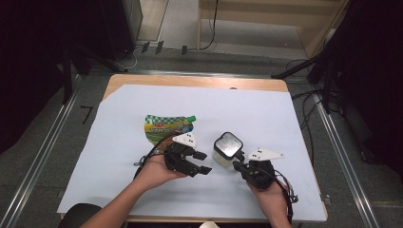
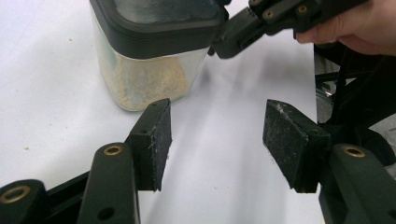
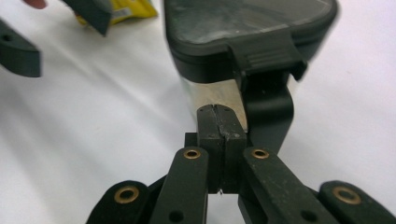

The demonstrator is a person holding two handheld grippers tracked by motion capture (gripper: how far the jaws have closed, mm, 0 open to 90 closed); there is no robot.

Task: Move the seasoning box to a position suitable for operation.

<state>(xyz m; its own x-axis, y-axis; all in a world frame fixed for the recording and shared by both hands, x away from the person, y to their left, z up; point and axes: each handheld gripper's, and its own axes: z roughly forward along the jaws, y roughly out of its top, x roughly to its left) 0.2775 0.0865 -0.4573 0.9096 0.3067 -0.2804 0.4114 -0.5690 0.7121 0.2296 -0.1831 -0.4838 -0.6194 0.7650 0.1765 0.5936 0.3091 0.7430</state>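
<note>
A clear square container (image 1: 227, 148) with a dark latched lid and pale crumbs inside stands on the white sheet (image 1: 266, 114). My right gripper (image 1: 237, 165) is at its near side. In the right gripper view its jaws (image 3: 219, 115) are shut, pads together, with the tips against the container wall (image 3: 210, 95) just below the lid latch (image 3: 266, 52). My left gripper (image 1: 204, 162) lies left of the container with its jaws open and nothing between them. In the left gripper view it (image 2: 217, 119) faces the container (image 2: 144, 74), and the right gripper (image 2: 243, 30) touches the lid's edge.
A green and yellow spouted pouch (image 1: 167, 127) lies flat on the sheet behind the left hand; its corner (image 3: 128, 9) is in the right gripper view. The wooden table edge (image 1: 199, 80) runs along the back. Metal rails and cables border the table.
</note>
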